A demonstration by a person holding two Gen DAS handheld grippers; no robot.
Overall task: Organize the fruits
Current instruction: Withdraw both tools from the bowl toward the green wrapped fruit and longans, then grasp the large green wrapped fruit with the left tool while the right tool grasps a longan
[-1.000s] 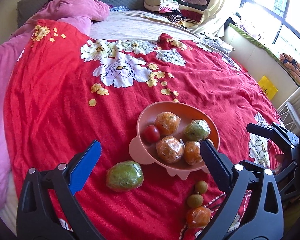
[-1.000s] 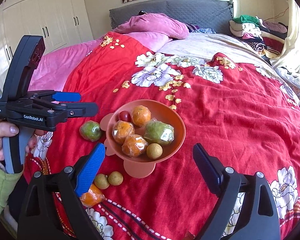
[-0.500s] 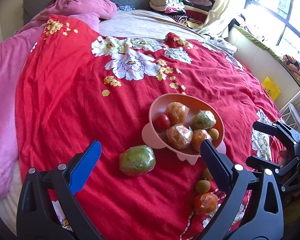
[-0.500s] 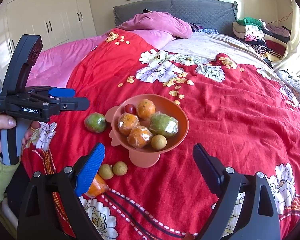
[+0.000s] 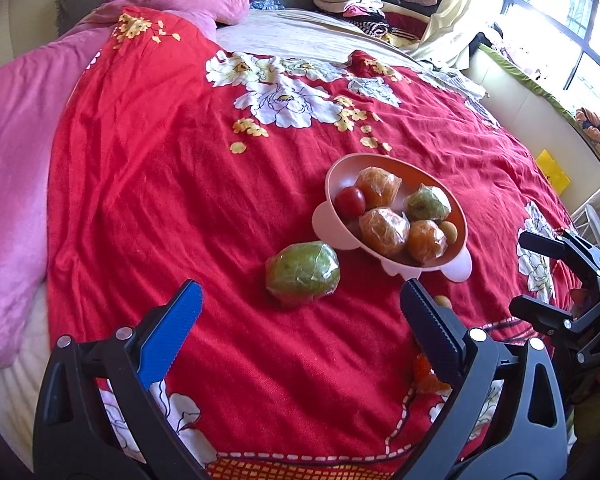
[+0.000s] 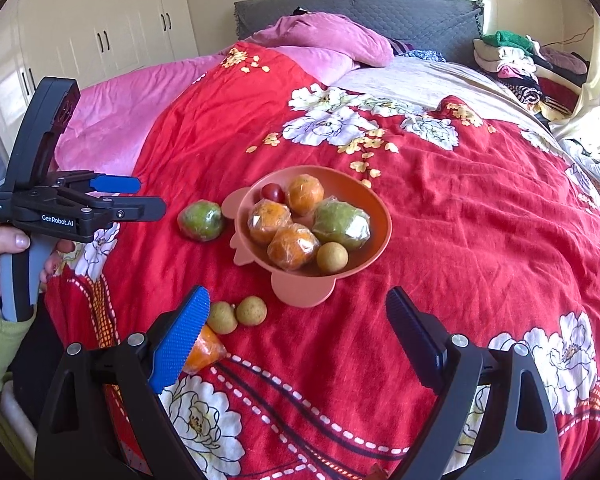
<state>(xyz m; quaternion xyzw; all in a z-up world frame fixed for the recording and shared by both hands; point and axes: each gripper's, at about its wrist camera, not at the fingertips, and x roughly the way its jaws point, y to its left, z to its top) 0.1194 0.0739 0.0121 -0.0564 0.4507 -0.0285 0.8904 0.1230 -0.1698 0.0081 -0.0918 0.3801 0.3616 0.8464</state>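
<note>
A pink bowl [image 5: 458, 216] [image 6: 376, 204] on the red bedspread holds wrapped oranges, a wrapped green fruit, a small tomato [image 5: 349, 201] and a longan. A loose wrapped green fruit [image 5: 302, 273] [image 6: 201, 220] lies left of the bowl. Two longans [image 6: 238, 314] and a wrapped orange [image 6: 206, 350] lie in front of the bowl. My left gripper [image 5: 298, 318] is open and empty, just short of the loose green fruit; it also shows in the right wrist view [image 6: 140, 196]. My right gripper [image 6: 298, 330] is open and empty, in front of the bowl.
A red flowered bedspread [image 5: 160, 168] covers the bed. Pink bedding [image 5: 16, 152] lies at the left, folded clothes [image 6: 512, 56] at the far right corner. A window and ledge [image 5: 548, 92] run along the right side.
My left gripper has moved left, so the loose green fruit now lies between its open jaws' line. My right gripper has drawn back slightly and swung left. No fruit has moved.
</note>
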